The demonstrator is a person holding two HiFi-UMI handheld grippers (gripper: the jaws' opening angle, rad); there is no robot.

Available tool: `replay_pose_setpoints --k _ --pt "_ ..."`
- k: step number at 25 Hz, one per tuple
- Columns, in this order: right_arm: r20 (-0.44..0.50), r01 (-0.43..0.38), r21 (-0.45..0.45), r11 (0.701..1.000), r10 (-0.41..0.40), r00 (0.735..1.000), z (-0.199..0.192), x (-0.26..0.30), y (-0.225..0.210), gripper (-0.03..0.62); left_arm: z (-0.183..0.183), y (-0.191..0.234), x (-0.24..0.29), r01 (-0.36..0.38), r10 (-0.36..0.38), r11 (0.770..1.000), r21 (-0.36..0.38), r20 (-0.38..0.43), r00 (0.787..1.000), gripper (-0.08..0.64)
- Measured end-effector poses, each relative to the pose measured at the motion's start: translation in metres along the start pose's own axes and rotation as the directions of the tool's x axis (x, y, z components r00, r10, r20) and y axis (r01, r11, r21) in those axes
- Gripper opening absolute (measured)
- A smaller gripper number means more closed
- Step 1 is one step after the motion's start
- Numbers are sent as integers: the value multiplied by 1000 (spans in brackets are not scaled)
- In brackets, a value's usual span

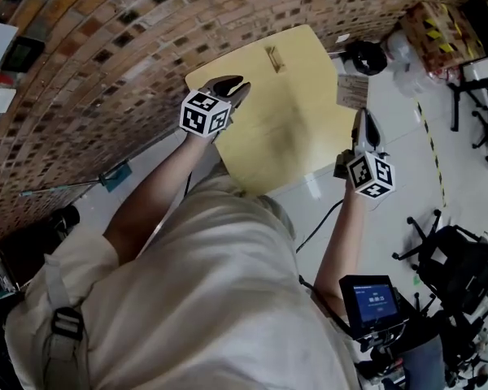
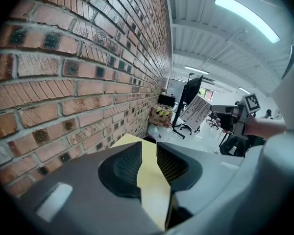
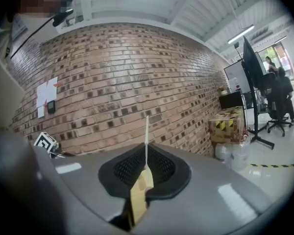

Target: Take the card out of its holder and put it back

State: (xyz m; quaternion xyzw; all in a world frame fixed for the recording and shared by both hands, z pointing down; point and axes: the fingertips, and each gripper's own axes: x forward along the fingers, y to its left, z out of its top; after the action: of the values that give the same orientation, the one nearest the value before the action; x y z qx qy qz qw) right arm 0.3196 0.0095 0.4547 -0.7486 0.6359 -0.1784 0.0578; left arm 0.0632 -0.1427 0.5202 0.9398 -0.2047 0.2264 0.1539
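Your right tongs [image 1: 363, 120] are clamped shut on the white printed paper card [image 1: 352, 90]. The card projects beyond their tips at centre right, by the right edge of the pale yellow tabletop [image 1: 293, 145]. Your left tongs [image 1: 234, 84] stand narrowly apart and empty over the tabletop's upper-left corner.

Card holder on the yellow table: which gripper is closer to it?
Left. The left gripper is over the table beside the holder; the right gripper, holding the card, is by the table's right edge.
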Motion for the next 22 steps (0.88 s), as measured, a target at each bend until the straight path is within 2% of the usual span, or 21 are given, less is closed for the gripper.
replay_pose_setpoints --k 11,22 --pt "-102 -98 -52 994 92 991 -21 104 33 12 -12 29 28 36 -36 999 -3 -45 998 114" --pt "-209 -211 -77 974 191 959 -57 191 58 12 -27 55 46 28 -32 997 -70 -57 998 114"
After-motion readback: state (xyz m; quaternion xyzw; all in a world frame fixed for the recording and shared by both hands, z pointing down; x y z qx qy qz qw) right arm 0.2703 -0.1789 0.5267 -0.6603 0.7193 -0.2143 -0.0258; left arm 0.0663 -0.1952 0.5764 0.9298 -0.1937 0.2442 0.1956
